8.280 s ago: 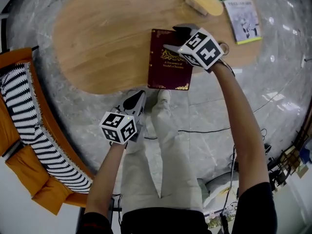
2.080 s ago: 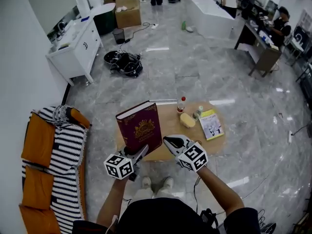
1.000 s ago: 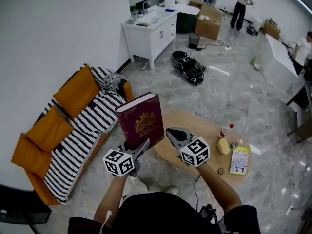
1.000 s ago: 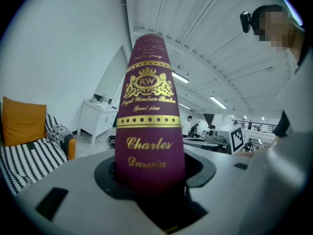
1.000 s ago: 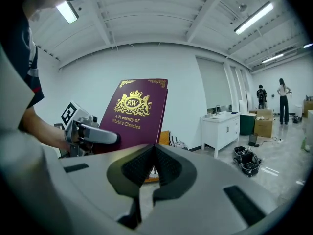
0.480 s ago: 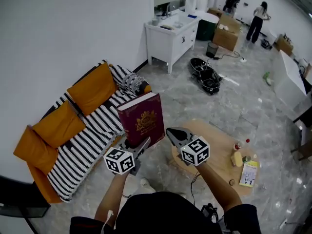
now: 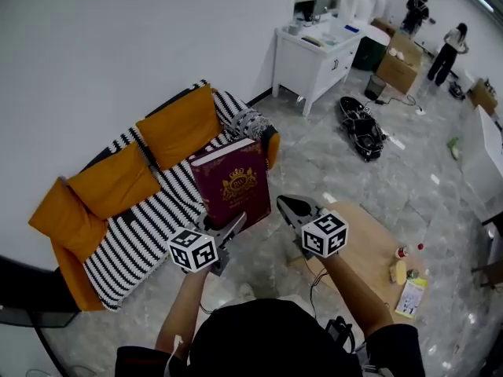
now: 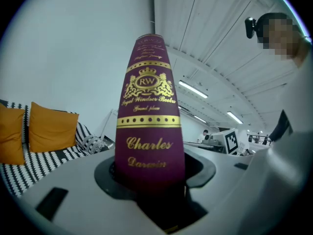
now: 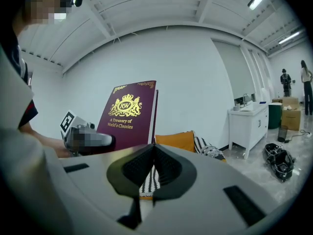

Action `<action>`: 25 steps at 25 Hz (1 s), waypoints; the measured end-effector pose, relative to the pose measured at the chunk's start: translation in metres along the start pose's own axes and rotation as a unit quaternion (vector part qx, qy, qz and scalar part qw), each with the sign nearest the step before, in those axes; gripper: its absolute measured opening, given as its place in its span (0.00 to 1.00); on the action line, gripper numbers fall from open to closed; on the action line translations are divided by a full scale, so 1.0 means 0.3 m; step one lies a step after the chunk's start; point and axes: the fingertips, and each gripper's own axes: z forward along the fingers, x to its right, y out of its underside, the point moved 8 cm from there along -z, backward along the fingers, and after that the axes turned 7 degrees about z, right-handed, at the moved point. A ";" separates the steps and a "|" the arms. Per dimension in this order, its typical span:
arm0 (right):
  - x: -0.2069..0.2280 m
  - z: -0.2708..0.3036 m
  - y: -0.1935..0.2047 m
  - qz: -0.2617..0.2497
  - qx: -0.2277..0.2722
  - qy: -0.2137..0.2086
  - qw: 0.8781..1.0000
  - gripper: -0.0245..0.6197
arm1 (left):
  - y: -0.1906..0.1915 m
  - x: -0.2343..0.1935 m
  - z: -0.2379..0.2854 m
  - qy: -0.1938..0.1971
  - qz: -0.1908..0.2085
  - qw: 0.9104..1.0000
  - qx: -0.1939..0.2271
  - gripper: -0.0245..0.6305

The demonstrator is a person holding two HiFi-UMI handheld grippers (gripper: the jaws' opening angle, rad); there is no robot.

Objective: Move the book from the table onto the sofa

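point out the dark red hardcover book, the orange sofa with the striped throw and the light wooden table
dark red hardcover book (image 7: 233, 185), head view, front cover
orange sofa (image 7: 134, 238), head view, striped seat
light wooden table (image 7: 377, 247), head view, bare top

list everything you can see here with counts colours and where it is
book: one, maroon with gold print, upright in left gripper
sofa: one, orange with black-and-white striped cover, by the wall
cushions: three, orange, along sofa back
table: one, light wood, lower right
booklet: one, yellow, on table
cabinet: one, white, far wall
people: two, too small for colour, top right
left gripper: one, grey, shut on book
right gripper: one, grey, shut, empty
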 end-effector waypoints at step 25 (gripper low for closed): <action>0.004 0.754 -0.198 -0.021 -0.038 -0.096 0.994 0.06 | -0.165 -0.576 -0.076 -0.091 -0.018 0.996 -0.001 0.41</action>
